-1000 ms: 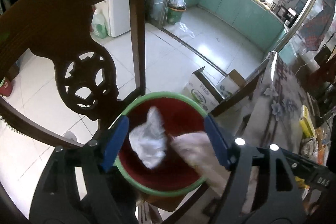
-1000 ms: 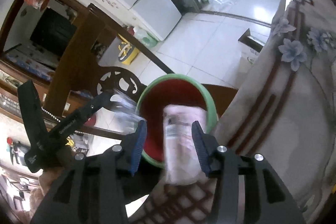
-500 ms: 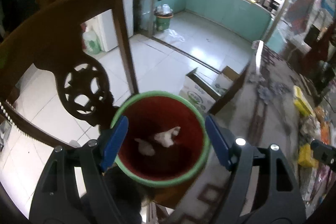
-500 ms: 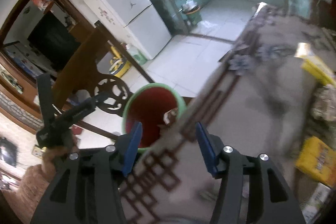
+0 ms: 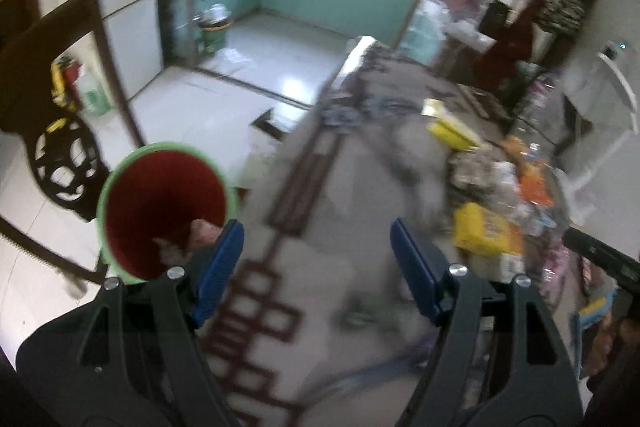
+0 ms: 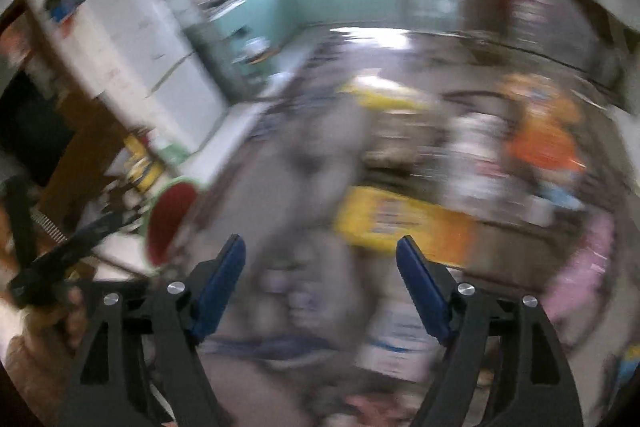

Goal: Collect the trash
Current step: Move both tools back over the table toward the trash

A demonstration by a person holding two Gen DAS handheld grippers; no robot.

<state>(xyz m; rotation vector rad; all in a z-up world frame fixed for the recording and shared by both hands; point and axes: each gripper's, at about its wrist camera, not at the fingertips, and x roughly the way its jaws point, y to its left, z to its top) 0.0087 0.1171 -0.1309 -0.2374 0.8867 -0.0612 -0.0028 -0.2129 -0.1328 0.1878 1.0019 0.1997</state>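
Observation:
A red bin with a green rim stands beside the table's left edge, with crumpled trash inside it. It also shows blurred in the right wrist view. My left gripper is open and empty over the patterned tablecloth, just right of the bin. My right gripper is open and empty over the table, its view heavily blurred. Yellow packets and other wrappers lie on the table's right side; a yellow packet shows ahead of the right gripper.
A dark wooden chair stands left of the bin. A cardboard box sits on the tiled floor beyond the table. A white fridge and a green kitchen bin are farther off.
Both pieces of trash dropped into the bin. Both grippers then swung right, away from the bin and over the table, and the right gripper's jaws stand wider apart.

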